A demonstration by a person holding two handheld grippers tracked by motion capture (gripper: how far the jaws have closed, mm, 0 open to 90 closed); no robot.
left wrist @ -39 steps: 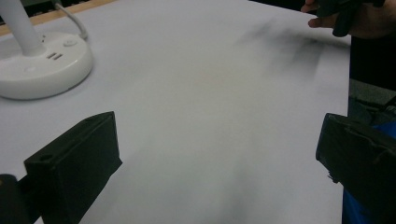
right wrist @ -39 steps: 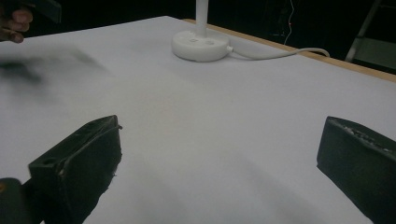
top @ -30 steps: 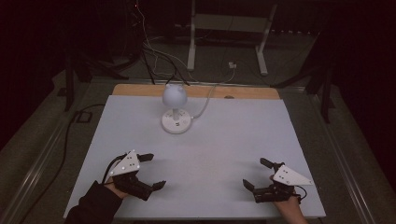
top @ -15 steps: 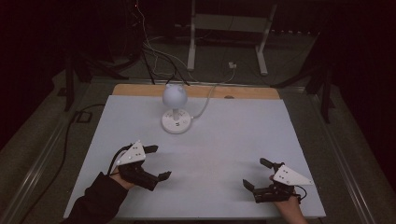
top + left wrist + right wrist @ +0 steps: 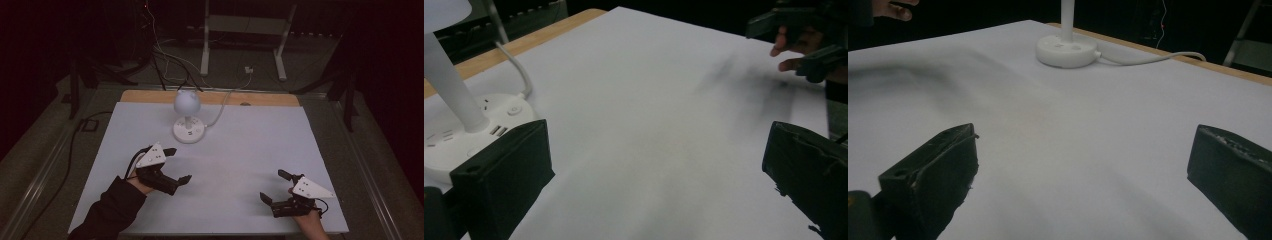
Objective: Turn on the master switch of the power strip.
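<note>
We hold our left gripper (image 5: 177,165), jaws apart, just short of the white desk lamp (image 5: 187,118) standing at the table's (image 5: 250,160) far middle, untouched, while our right gripper (image 5: 276,186) waits spread wide near the front edge.

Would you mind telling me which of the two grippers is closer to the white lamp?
The left gripper is closer: it sits just in front of the white lamp, near its round base, while the right gripper is by the table's front right corner.
</note>
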